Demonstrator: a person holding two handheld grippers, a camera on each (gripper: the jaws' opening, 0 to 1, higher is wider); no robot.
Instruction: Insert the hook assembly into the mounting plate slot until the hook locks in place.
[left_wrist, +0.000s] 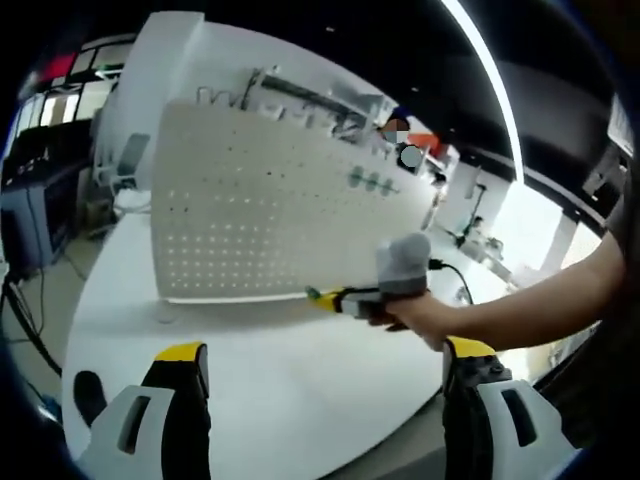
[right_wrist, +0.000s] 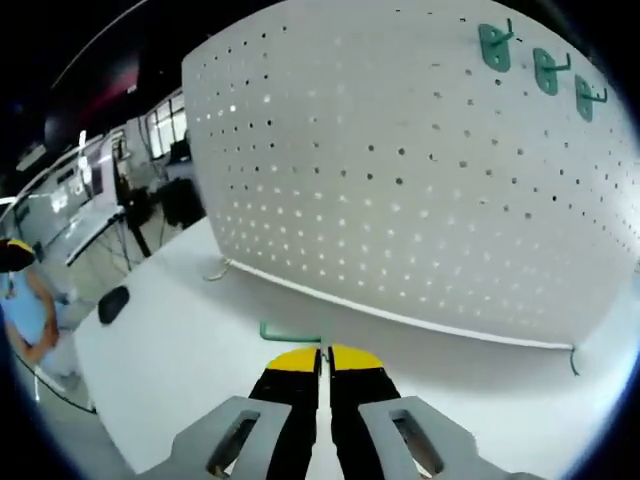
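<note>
Three green hooks (right_wrist: 540, 68) hang high on the pegboard (right_wrist: 420, 180); right gripper (right_wrist: 324, 360) closed.

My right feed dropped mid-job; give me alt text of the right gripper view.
The right gripper, jaws shut on a thin green metal hook, is low over the white table before an upright white perforated pegboard. Three green hooks already hang near the board's upper right.

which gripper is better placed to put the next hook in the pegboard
Right. The right gripper is shut on a green hook and sits low in front of the pegboard, where three hooks already hang. The left gripper is open, holding nothing, and farther back.
</note>
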